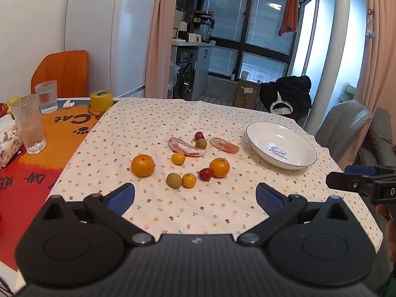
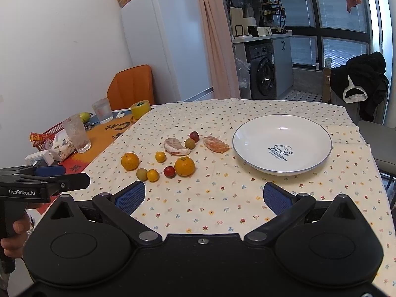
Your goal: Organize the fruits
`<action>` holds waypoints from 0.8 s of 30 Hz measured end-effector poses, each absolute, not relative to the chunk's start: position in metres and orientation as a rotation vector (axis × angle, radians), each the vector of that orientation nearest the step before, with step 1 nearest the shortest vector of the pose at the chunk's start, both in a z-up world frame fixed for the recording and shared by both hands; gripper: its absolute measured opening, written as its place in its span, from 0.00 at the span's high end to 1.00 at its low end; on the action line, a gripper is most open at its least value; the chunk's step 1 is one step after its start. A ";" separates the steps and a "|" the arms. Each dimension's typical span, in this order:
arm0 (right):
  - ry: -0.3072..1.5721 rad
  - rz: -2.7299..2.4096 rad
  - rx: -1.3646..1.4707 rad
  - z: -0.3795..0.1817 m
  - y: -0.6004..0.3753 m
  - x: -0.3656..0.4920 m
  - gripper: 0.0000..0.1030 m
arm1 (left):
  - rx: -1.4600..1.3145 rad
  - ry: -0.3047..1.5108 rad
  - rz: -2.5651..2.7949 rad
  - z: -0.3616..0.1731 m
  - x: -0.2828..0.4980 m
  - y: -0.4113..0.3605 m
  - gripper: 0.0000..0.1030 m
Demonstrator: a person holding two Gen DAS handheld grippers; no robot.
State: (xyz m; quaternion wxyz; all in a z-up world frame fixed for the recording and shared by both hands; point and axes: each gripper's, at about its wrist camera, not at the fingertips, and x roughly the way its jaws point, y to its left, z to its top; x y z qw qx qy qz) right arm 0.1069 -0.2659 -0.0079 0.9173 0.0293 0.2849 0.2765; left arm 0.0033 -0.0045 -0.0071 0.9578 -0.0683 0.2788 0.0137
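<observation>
Hovering above the near edge of the floral tablecloth (image 1: 198,113), the left gripper (image 1: 195,198) and right gripper (image 2: 204,196) are held with fingers spread wide, empty. The fruits (image 2: 184,166) are scattered mid-cloth, left of the empty white plate (image 2: 247,153).

A cream tablecloth (image 2: 222,198) carries small red, yellow and blue flowers. The white plate (image 2: 250,133) has a thin blue rim and dark "Sweet" lettering. Two oranges (image 2: 184,166) are bright orange; the gripper pads (image 2: 130,196) are blue.
</observation>
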 end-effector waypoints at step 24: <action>0.599 0.555 0.042 -0.010 -0.266 0.108 0.00 | -0.132 0.568 0.022 -0.010 0.002 -0.008 0.00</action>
